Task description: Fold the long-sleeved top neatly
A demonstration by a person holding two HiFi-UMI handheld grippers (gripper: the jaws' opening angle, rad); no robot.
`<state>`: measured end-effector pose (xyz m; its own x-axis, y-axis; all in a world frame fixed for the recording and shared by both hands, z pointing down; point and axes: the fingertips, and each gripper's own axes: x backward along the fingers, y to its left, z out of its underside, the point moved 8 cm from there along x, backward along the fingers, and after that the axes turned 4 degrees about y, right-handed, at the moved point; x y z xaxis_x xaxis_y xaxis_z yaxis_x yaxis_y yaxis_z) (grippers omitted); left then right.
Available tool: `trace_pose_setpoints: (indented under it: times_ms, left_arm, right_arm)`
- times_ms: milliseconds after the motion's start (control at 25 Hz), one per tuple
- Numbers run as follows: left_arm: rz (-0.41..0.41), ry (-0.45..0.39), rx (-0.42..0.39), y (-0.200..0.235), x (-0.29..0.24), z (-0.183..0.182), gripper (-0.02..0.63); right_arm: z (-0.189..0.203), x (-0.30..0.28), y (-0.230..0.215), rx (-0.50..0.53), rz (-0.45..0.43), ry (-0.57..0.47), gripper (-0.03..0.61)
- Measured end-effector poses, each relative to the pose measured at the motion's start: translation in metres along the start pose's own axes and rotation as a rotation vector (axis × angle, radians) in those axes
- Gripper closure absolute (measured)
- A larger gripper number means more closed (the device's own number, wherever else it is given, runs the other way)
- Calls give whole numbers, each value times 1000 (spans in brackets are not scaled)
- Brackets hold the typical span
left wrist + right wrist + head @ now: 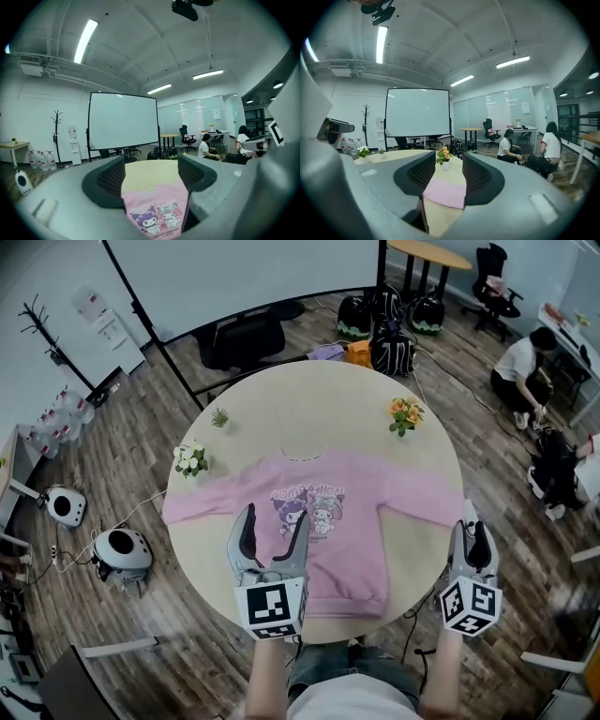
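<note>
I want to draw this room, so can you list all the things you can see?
top: one, pink, cartoon print, spread flat on the table
table: one, round, pale yellow, centre
white flowers: one pot, by the top's left sleeve
green plant: one, small, far left of the table
orange flowers: one pot, far right of the table
bags: several, black, floor beyond the table
whiteboard: one, white, beyond the table
left tool: grey, open, over the top
right tool: grey, open, by the right sleeve

Wood-plank floor [141, 474], whiteboard [123, 119] on a stand, coat rack [57, 133], ceiling strip lights [85, 40].
</note>
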<state>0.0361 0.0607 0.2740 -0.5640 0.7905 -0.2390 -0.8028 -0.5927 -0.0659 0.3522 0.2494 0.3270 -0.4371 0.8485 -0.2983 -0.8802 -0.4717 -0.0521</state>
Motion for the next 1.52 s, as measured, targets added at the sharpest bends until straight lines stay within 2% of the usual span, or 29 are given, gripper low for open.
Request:
trace_pose_setpoints:
  times_ms: [320, 720, 960, 1520]
  left_arm:
    - [60, 54, 6, -1, -49, 16, 150]
    - [126, 137, 13, -21, -83, 33, 150]
    - [110, 166, 5, -38, -97, 46, 150]
    - [89, 313, -21, -86, -140, 83, 153]
  right_arm:
    - [9, -36, -2, 10, 41, 58, 391]
    - [26, -58, -11, 0, 71, 135, 394]
    - [40, -79, -25, 12, 50, 193, 394]
    - [90, -134, -73, 1, 23, 358, 394]
